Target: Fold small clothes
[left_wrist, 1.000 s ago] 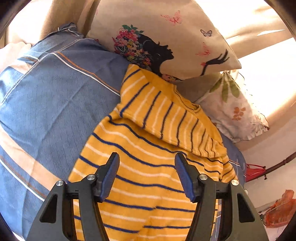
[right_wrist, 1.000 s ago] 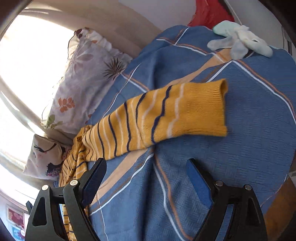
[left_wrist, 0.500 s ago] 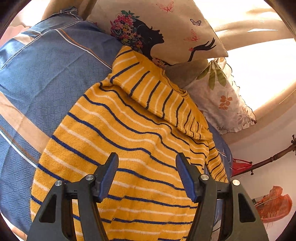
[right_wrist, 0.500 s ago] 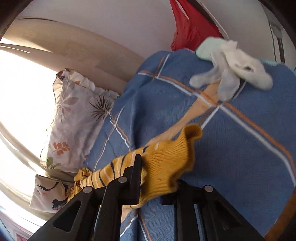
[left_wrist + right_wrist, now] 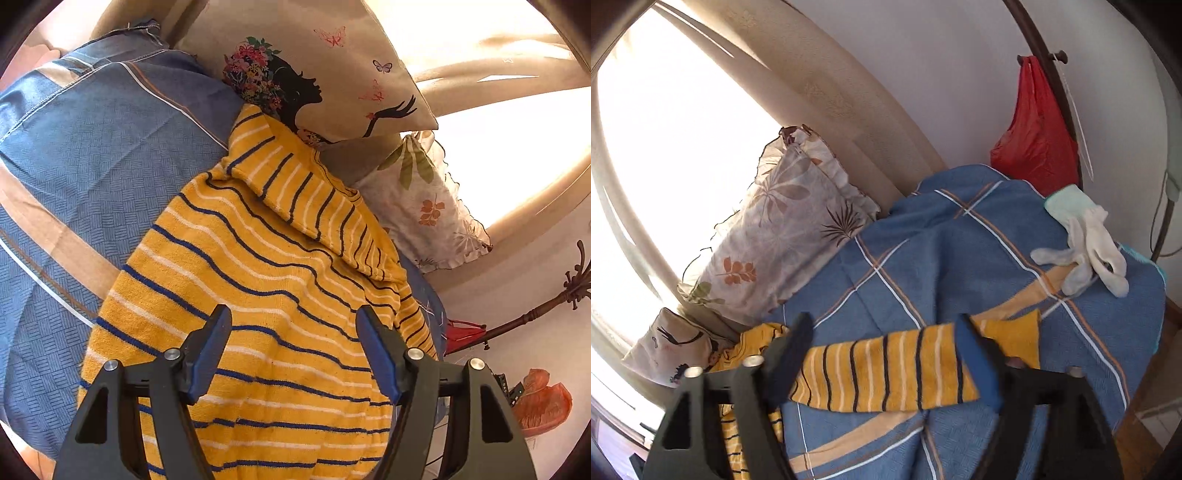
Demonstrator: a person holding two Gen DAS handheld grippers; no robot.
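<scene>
Sweater [image 5: 258, 314]: yellow knit with dark blue and white stripes, lying flat on a blue plaid bedspread [image 5: 96, 147]. In the left wrist view its body runs lengthwise from the near edge of the frame up toward the pillows, with one sleeve [image 5: 314, 199] folded back across the upper chest, stripes running crosswise to those of the body. The top of the garment touches the silhouette pillow [image 5: 314, 74]; a leaf-print pillow [image 5: 424, 206] sits just beside it to the right.

Left hand-held gripper [image 5: 293, 350]: jaws spread wide, hovering over the lower body of the sweater, nothing between them.

Right hand-held gripper [image 5: 882, 354]: jaws spread, poised above the other sleeve [image 5: 886, 373]. That sleeve lies stretched out sideways across the bedspread [image 5: 960, 240], its long axis running left to right in the right wrist view, cuff end pointing right, away from the garment body. Whether the pads touch the fabric cannot be told.

Other items: a pale glove [image 5: 1086, 240] on the far right of the bedspread, well apart from the sleeve; a red bag [image 5: 1038, 129] hanging on a rack behind.
</scene>
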